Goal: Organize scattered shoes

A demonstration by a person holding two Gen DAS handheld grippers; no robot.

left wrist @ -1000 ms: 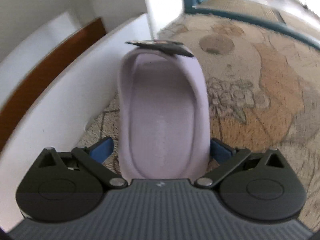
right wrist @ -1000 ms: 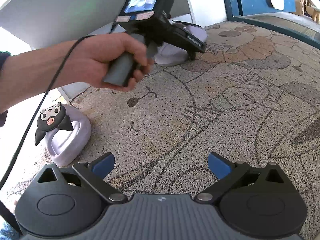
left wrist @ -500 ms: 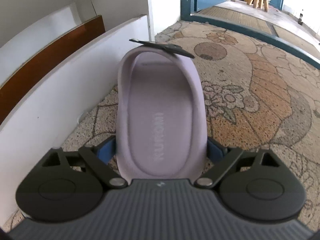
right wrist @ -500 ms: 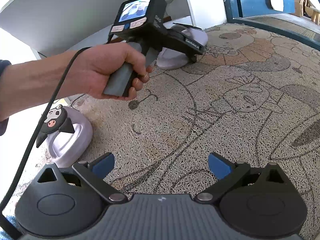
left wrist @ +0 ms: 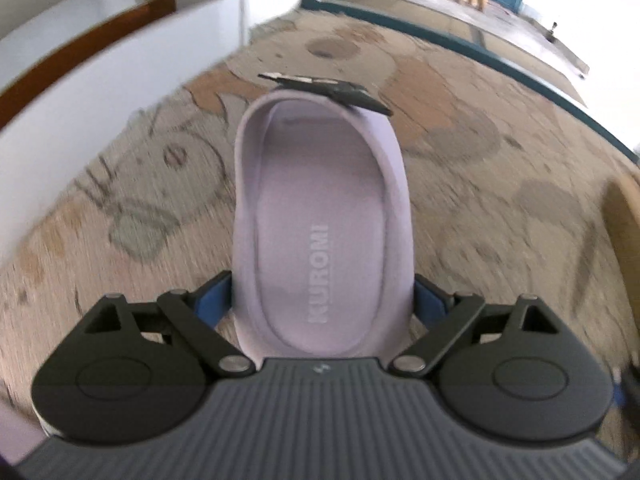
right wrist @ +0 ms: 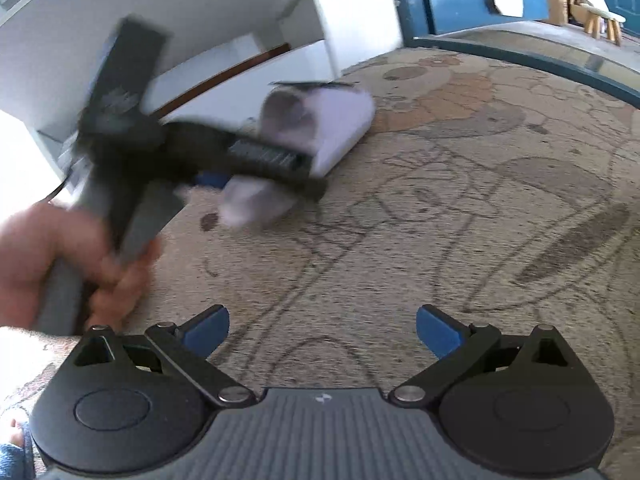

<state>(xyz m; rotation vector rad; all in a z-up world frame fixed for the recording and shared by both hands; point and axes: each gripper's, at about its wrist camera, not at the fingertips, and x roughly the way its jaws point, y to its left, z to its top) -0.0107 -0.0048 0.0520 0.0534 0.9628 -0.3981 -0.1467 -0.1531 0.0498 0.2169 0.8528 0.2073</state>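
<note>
The left wrist view looked straight down the length of a lilac slipper, heel end nearest the camera, clamped across its heel by the left gripper; a blue pad pressed on each side of the sole. Only this view showed the smooth, dished footbed with the raised word KUROMI moulded into it, and the flat black ornament jutting from the top of the toe strap. The slipper looked like soft matte foam, rounded and thick-walled.

The right wrist view gave the side-on picture: the same slipper was held off the mat, toe tilted upward, with a person's hand wrapped around the grey handle of the left gripper. That part of the picture was heavily blurred. The right gripper hung over bare mat with its blue pads spread wide and nothing between them.

The mat was a coarse looped-fibre sheet in beige, printed with cartoon outlines and orange and grey patches. A white board with a brown wooden edge ran along its left side, and a dark blue door frame stood at the far end.
</note>
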